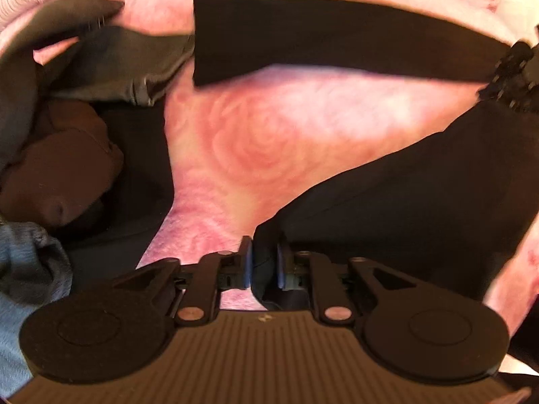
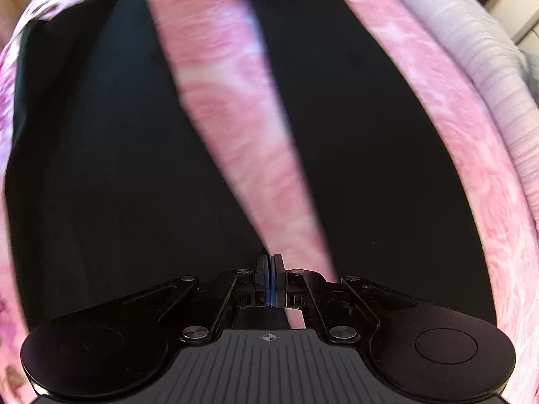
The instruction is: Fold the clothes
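Black trousers (image 1: 387, 181) lie on a pink rose-patterned blanket (image 1: 269, 141). My left gripper (image 1: 263, 261) is shut on a bunched fold of the black trousers at the near end of one leg. The other leg (image 1: 320, 33) stretches across the far side. In the right wrist view both black legs (image 2: 101, 151) spread away from me in a V with the blanket (image 2: 235, 118) between them. My right gripper (image 2: 270, 269) is shut on the black trousers where the legs meet. My right gripper shows at the left wrist view's right edge (image 1: 515, 74).
A pile of other clothes lies at the left: a grey garment (image 1: 111, 57), a brown garment (image 1: 64, 161) and a blue knit piece (image 1: 27, 262). A white ribbed cover (image 2: 488, 84) runs along the blanket's far edge.
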`<state>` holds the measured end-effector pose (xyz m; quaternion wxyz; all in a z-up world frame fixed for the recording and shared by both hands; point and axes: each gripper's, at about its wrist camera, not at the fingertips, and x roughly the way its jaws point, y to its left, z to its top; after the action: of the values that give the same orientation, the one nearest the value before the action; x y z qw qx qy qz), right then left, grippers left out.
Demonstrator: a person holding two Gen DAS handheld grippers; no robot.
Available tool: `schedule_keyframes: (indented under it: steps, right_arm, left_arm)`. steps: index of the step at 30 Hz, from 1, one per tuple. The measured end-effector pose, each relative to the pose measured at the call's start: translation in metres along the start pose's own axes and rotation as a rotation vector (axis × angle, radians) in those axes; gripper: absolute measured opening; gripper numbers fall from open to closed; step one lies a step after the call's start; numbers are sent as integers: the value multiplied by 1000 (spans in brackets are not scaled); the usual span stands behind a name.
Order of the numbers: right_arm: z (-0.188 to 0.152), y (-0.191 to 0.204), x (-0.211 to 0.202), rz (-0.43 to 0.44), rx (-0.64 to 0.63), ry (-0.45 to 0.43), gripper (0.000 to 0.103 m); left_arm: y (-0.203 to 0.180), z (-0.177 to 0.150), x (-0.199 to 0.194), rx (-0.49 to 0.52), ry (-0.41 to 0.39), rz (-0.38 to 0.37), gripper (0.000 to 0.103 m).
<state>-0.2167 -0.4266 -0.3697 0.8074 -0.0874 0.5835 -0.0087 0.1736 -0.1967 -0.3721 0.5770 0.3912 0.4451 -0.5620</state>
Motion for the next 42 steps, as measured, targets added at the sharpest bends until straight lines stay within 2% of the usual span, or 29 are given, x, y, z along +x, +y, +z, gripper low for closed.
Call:
schedule_keyframes:
  steps: [1, 2, 3, 4, 5, 6, 8, 12, 13, 15, 16, 18, 20, 22, 23, 24, 26, 28, 29, 32, 36, 40, 42]
  right_arm:
    - [0, -2, 3, -8, 14, -2, 1]
    - [-2, -1, -1, -26, 39, -10, 6]
    - [-6, 0, -10, -48, 69, -23, 11]
    - [-9, 2, -18, -70, 99, -36, 22]
    - [-13, 3, -26, -92, 129, -48, 28]
    - [-17, 5, -35, -114, 159, -61, 30]
    - [-27, 15, -53, -140, 200, -81, 36]
    - [-54, 80, -73, -87, 122, -46, 41]
    - [-60, 96, -74, -73, 110, -30, 42]
    - [-74, 126, -74, -45, 101, 5, 44]
    - [-80, 139, -71, -30, 110, 24, 44]
    - [-91, 157, -67, -46, 124, 48, 45]
    - [-99, 170, -61, -75, 135, 67, 45]
    - [-102, 174, -52, -103, 150, 78, 45]
    - [-103, 174, -50, -108, 150, 79, 45]
    - [-103, 173, -49, -111, 146, 79, 45]
    - [-105, 172, -47, -118, 138, 79, 45]
    - [-105, 171, -52, -141, 122, 75, 45]
    - [-105, 169, -55, -146, 122, 72, 45]
    - [-107, 168, -58, -144, 129, 73, 45]
    - [-116, 173, -54, -137, 142, 100, 45]
    - [-137, 162, -57, -124, 290, 133, 45]
    - [-150, 156, -61, -130, 359, 169, 45]
  left_arm:
    - [0, 1, 3, 3, 15, 30, 24]
    - [-1, -1, -1, 18, 8, 70, 26]
    - [-2, -3, -5, 33, 1, 111, 24]
    - [-2, -5, -10, 46, -7, 149, 24]
    - [-3, -10, -20, 53, -20, 178, 24]
    - [-6, -16, -30, 66, -33, 196, 25]
    - [-24, -32, -47, 138, -53, 185, 27]
    - [-80, -70, -75, 351, -83, 105, 48]
    - [-102, -82, -74, 436, -72, 93, 50]
    - [-141, -106, -63, 588, -50, 111, 50]
    - [-155, -113, -54, 621, -50, 149, 50]
    - [-171, -115, -34, 615, -63, 233, 49]
    - [-174, -108, -14, 546, -78, 345, 43]
    - [-166, -100, 0, 477, -56, 383, 7]
    - [-161, -96, 2, 455, -37, 388, 4]
    - [-155, -94, -4, 456, -33, 391, 4]
    - [-148, -99, -26, 546, -23, 425, 4]
    - [-152, -114, -45, 708, 2, 452, 5]
    - [-154, -123, -49, 787, 34, 460, 5]
    - [-156, -143, -41, 874, 114, 468, 5]
    - [-151, -158, -14, 864, 234, 431, 15]
    - [-136, -161, -22, 764, 276, 379, 18]
    - [-131, -157, -33, 722, 286, 362, 24]
